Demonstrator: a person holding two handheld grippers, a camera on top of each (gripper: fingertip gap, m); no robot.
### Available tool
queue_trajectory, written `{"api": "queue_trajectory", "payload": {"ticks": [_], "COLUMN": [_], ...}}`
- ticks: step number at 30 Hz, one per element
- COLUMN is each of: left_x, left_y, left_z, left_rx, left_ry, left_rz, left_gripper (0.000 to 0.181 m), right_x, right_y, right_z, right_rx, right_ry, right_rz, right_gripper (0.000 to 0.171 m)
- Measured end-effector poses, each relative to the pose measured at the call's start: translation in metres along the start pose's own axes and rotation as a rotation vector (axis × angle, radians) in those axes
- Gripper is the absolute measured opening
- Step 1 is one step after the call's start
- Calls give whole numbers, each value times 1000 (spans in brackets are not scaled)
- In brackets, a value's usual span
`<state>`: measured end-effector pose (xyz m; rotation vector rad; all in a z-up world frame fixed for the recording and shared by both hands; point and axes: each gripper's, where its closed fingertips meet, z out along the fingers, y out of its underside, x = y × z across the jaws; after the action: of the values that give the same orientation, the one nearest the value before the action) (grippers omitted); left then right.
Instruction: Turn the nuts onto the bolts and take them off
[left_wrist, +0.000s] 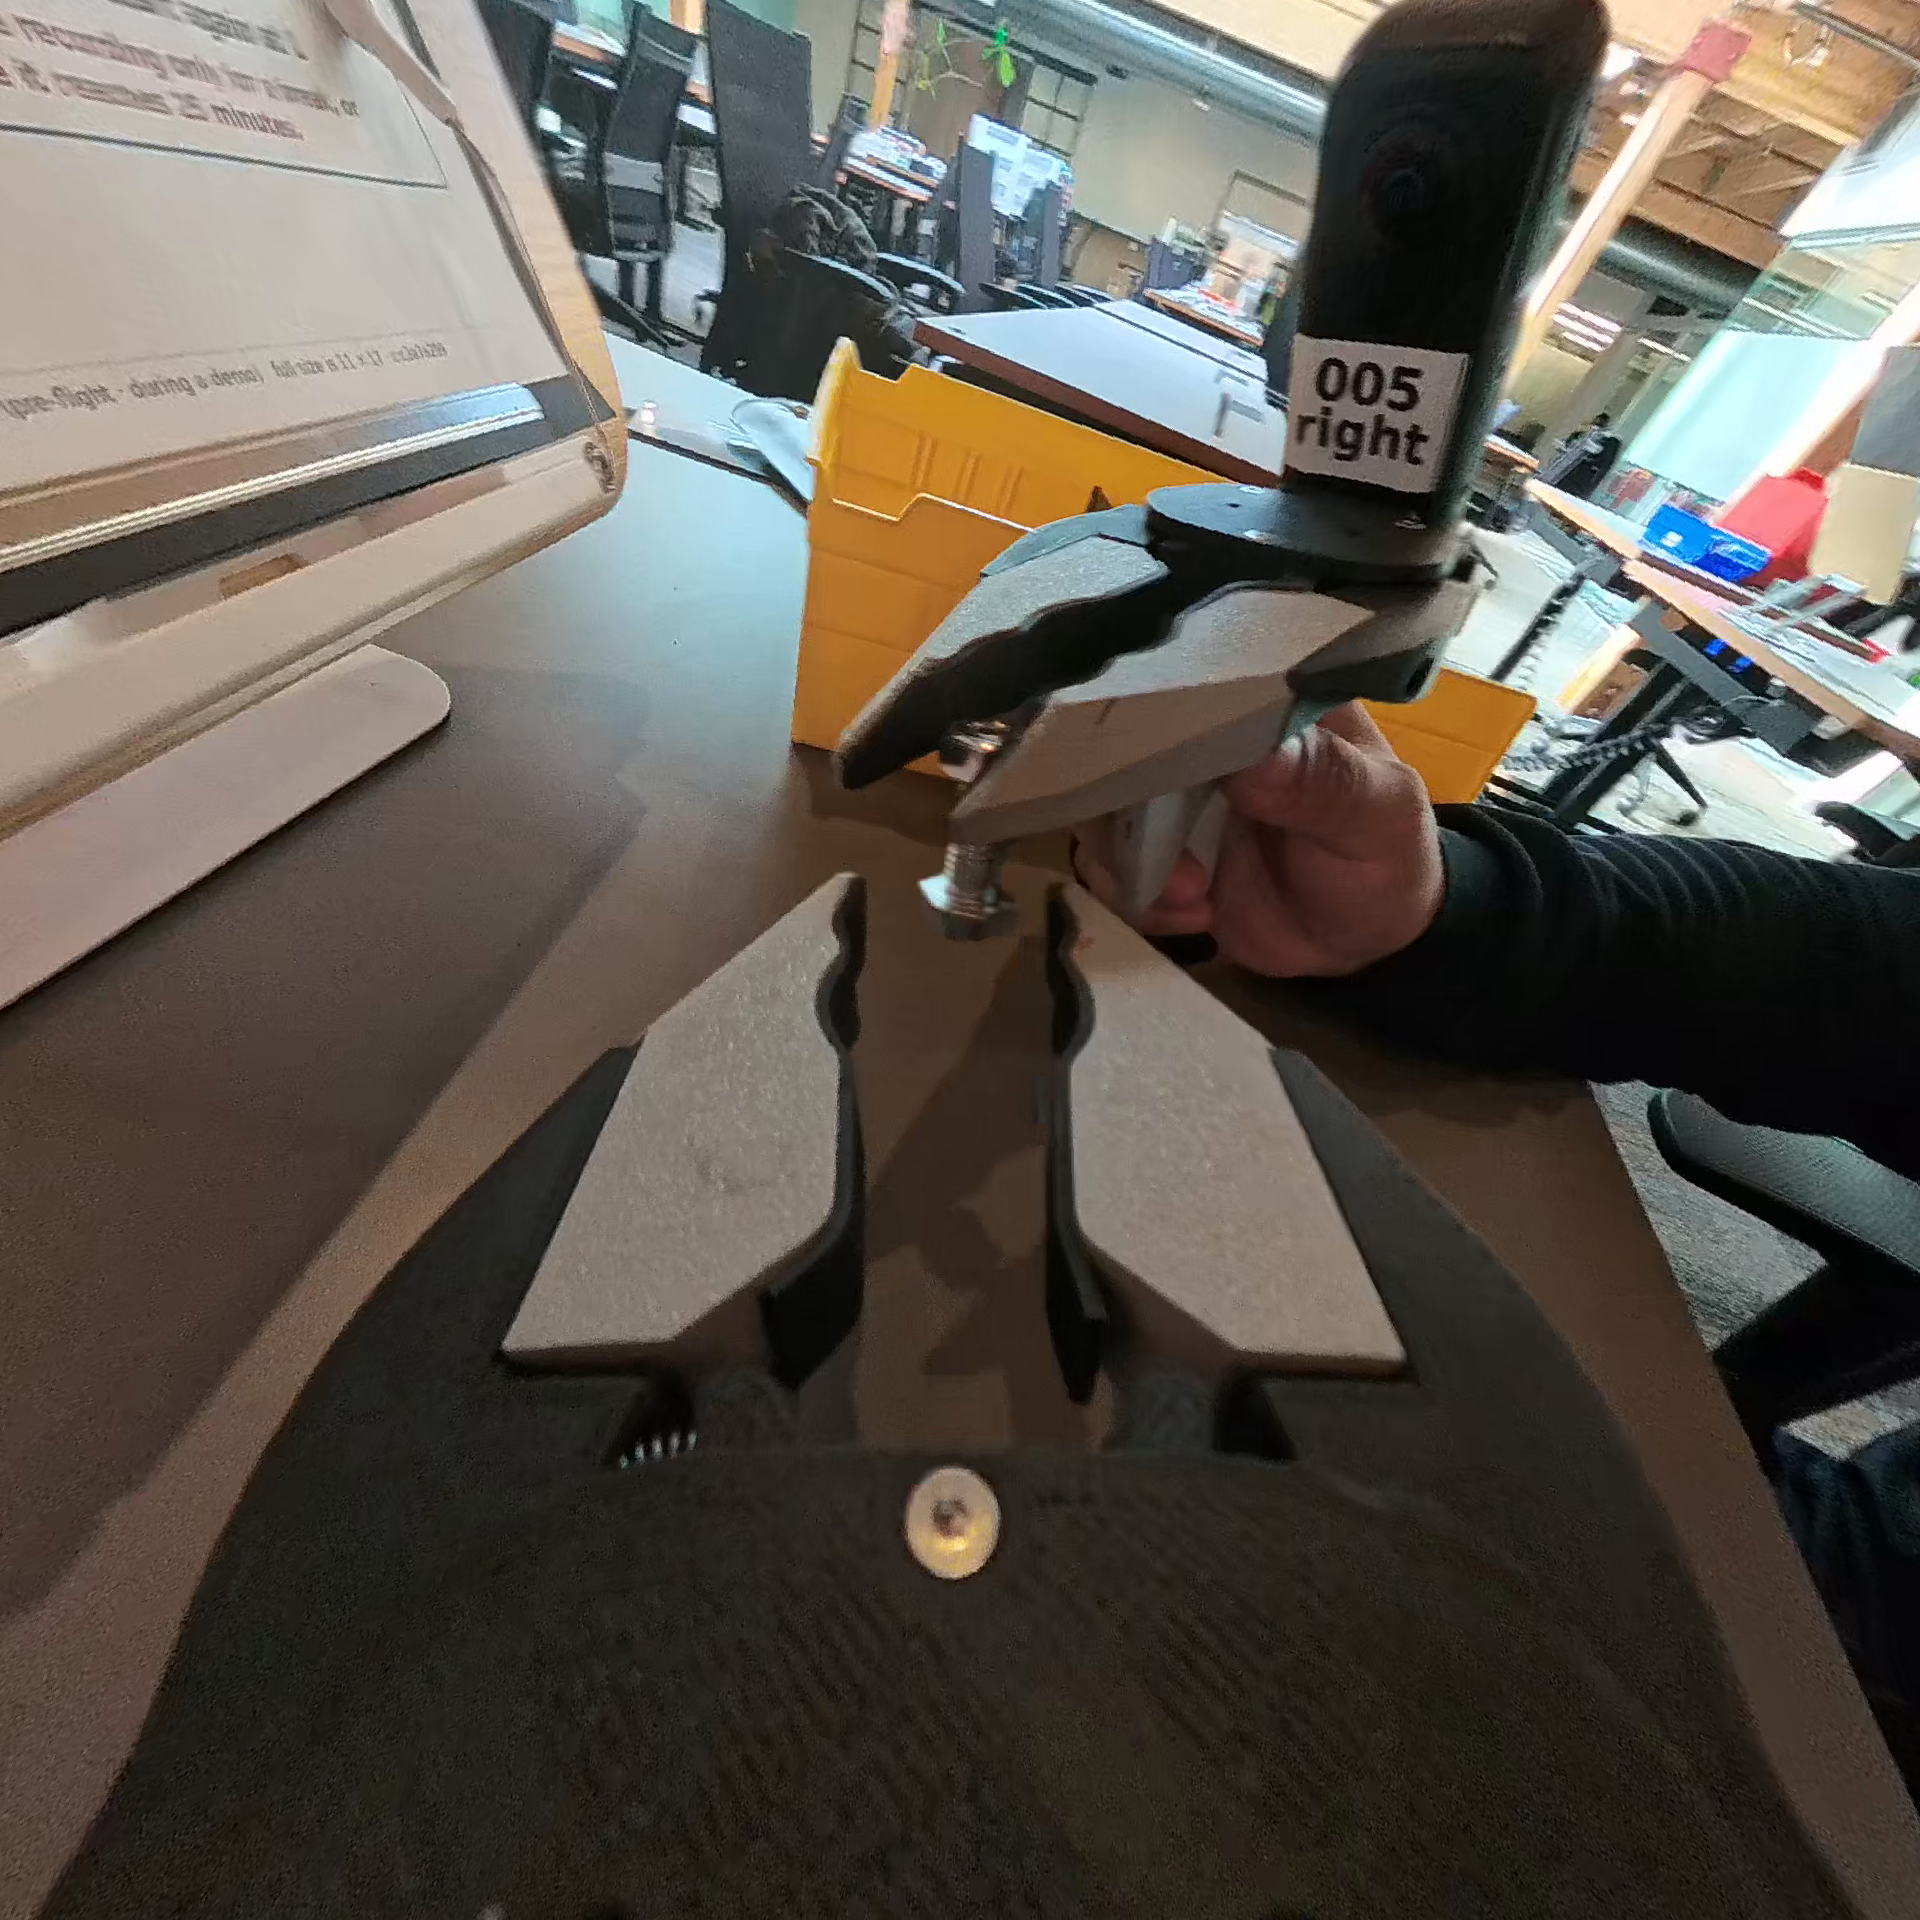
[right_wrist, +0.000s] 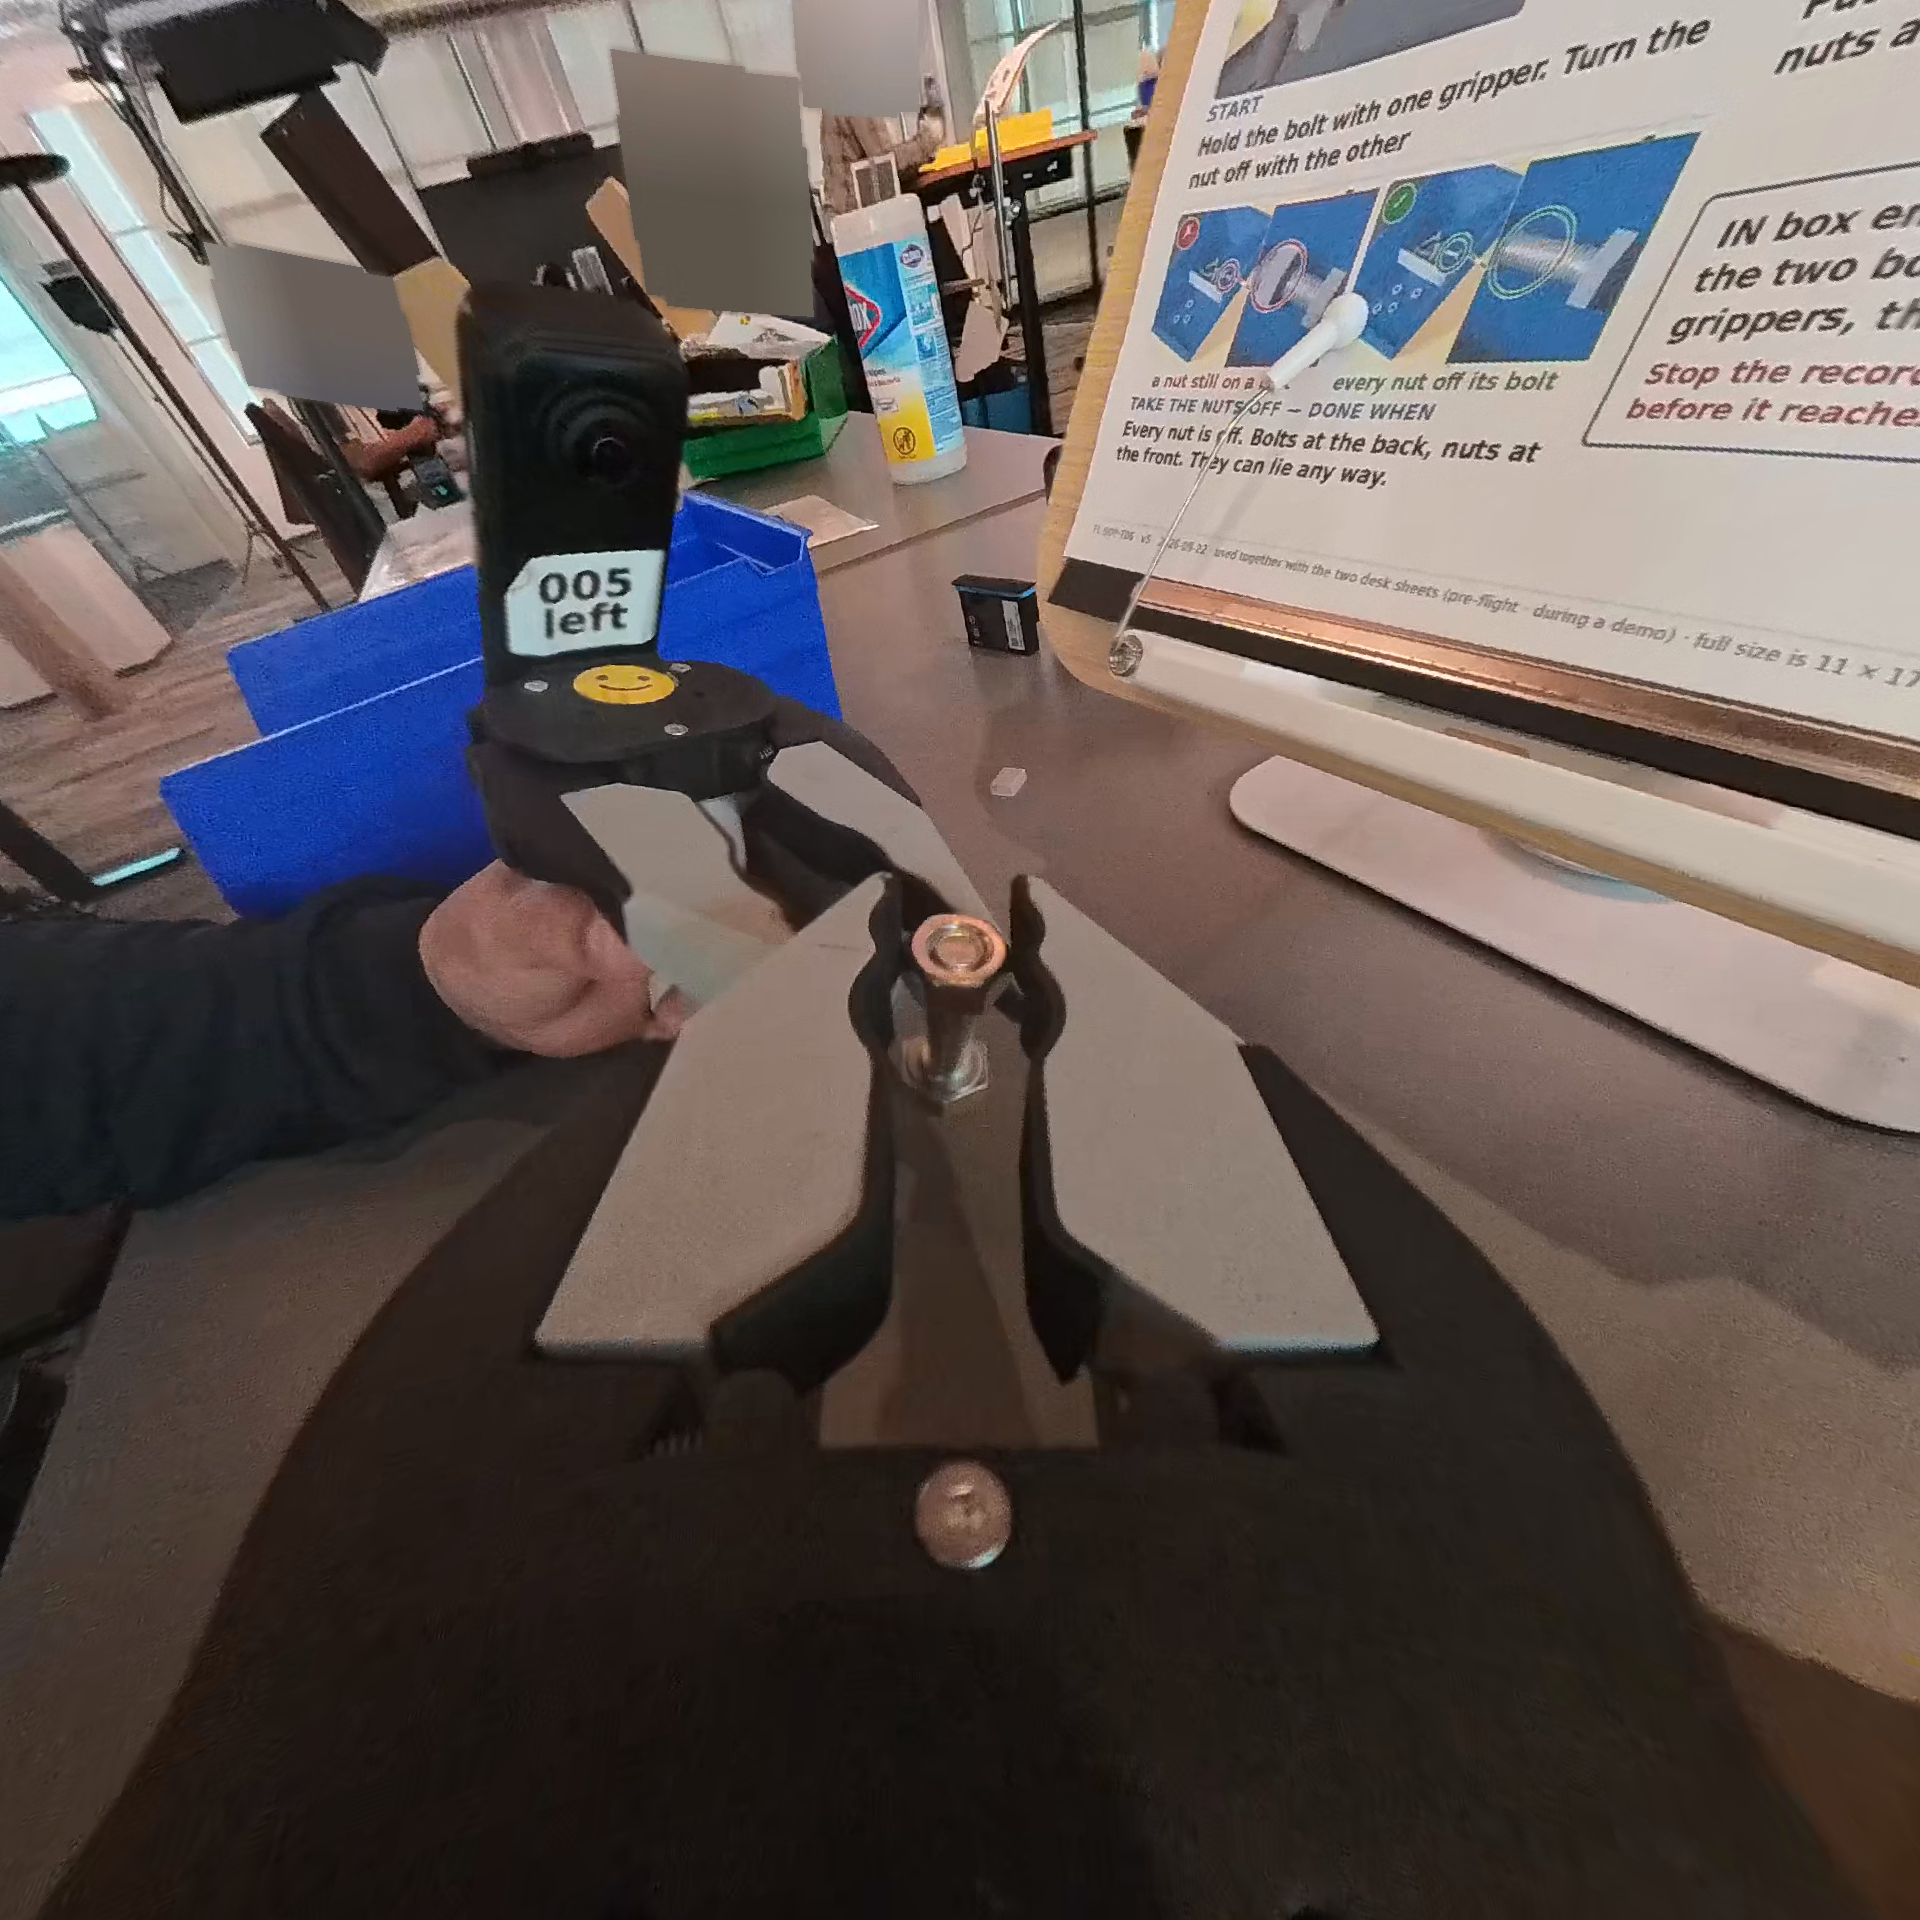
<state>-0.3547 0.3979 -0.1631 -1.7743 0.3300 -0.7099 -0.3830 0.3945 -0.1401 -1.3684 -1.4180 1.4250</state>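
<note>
Bolt (right_wrist: 951, 1013) clamped in right hand-held gripper (right_wrist: 954, 914), yellow bin (left_wrist: 935, 561) behind, blue bin (right_wrist: 364, 748) left

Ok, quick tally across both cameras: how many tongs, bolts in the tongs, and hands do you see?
Tongs: 2, left tongs and right tongs
Bolts: 1, the bolt clamped in the right tongs
Hands: 2, left hand and right hand
Total: 5
</note>
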Motion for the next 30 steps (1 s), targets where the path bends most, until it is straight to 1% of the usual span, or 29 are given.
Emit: {"api": "queue_trajectory", "payload": {"ticks": [3, 7, 14, 17, 19, 22, 27, 28, 30], "left_x": [0, 5, 14, 15, 16, 8, -6, -11, -18], "left_y": [2, 6, 7, 6, 6, 7, -7, -8, -9], "left_z": [-2, 3, 9, 10, 10, 9, -3, -6, -11], "left_rx": [-12, -42, -42, -34, -34, -61, 30, 35, 44], "left_ry": [7, 8, 33, 42, 41, -24, -42, -60, -83], "left_rz": [1, 26, 33, 12, 18, 58, -21, -22, -28], "left_gripper": [35, 34, 28, 19, 19, 19, 18, 18, 18], "right_x": [5, -3, -10, -18, -20, -15, -2, 3, 9], "right_y": [0, -7, -9, -9, -10, -8, -8, -8, -8], "right_z": [0, -3, 0, 3, 3, 2, -2, -4, -7], "right_rx": [0, 50, 65, 70, 81, 68, 53, 54, 57], "right_ry": [39, -32, -69, -102, -111, -85, -8, 15, 29], "right_rz": [-12, 27, 44, 57, 67, 36, -13, -5, 20], "right_gripper": [17, 17, 17, 17, 17, 17, 18, 13, 13]}}
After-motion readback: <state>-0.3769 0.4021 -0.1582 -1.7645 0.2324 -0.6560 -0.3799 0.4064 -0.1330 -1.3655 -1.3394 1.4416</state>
